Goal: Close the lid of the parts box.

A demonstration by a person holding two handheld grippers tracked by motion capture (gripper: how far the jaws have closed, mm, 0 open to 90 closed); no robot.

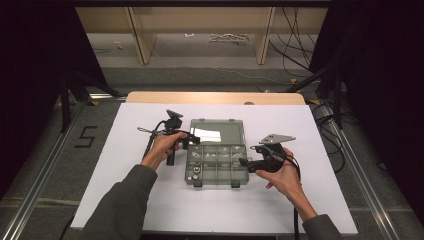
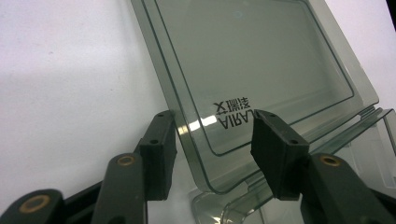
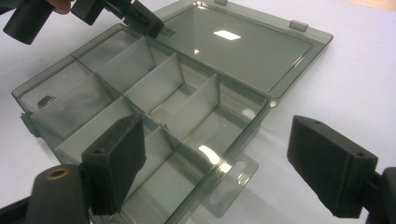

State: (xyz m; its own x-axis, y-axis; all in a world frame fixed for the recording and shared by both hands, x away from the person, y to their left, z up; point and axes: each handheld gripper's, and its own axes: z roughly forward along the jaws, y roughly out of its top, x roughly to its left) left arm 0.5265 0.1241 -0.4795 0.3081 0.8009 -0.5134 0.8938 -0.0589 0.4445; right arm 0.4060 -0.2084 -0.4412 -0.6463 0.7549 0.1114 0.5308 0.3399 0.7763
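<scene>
Smoky clear compartment box (image 1: 218,164) on white table, lid (image 1: 217,131) lying open flat

Left gripper (image 2: 214,154) is sitting at bottom centre, jaws spread astride the near corner of the clear lid (image 2: 252,60), which is lying on white table (image 2: 70,70).

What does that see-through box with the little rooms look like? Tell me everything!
The smoky-grey clear plastic compartment box lies flat on the white table, its hinged lid swung fully open behind it. Thin dividers split it into small compartments; a few hold tiny metal bits. A hang tab juts from its right end. The left gripper straddles the lid's corner edge; the right gripper hovers open.
</scene>
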